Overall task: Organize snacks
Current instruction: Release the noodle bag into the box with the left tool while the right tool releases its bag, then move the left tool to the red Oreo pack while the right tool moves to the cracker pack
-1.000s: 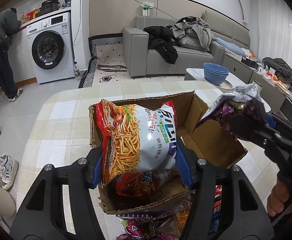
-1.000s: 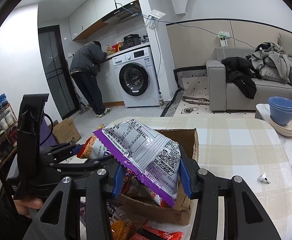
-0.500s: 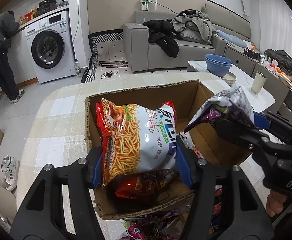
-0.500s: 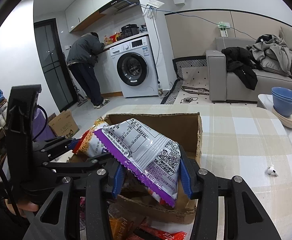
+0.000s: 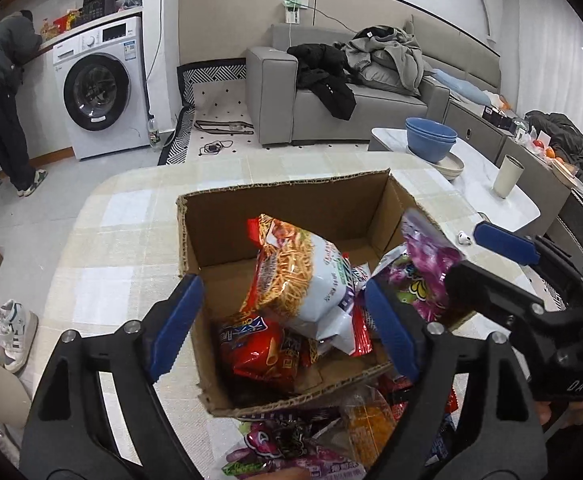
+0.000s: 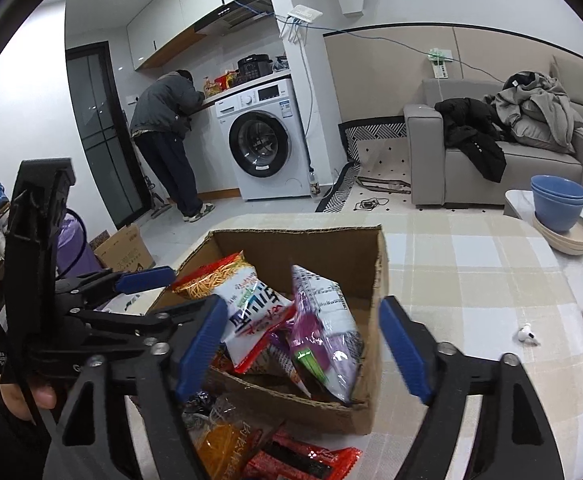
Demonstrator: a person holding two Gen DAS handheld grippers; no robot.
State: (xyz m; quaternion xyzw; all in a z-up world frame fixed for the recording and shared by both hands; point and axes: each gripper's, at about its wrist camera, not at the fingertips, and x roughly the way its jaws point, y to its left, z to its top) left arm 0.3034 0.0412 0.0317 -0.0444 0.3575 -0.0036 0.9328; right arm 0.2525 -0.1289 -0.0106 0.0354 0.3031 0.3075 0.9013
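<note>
Both my claws are opening, pads clear of the bags. The purple bag [image 6: 323, 332] leans on the box [image 6: 371, 408] rim nearest me and may tip out.

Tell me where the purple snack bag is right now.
The purple snack bag lies inside the cardboard box, against its right wall, beside the noodle-snack bag.

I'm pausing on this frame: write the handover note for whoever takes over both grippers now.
Left gripper: jaws opening, nothing pressed between the pads; the fries bag lies in the cardboard box.
Right gripper: jaws opening, purple bag free of the pads, tilted in the box against its right wall.
Done: both bags are in the box, on a red packet.
Left: loose snacks lie on the table in front of the box; box them next.
</note>
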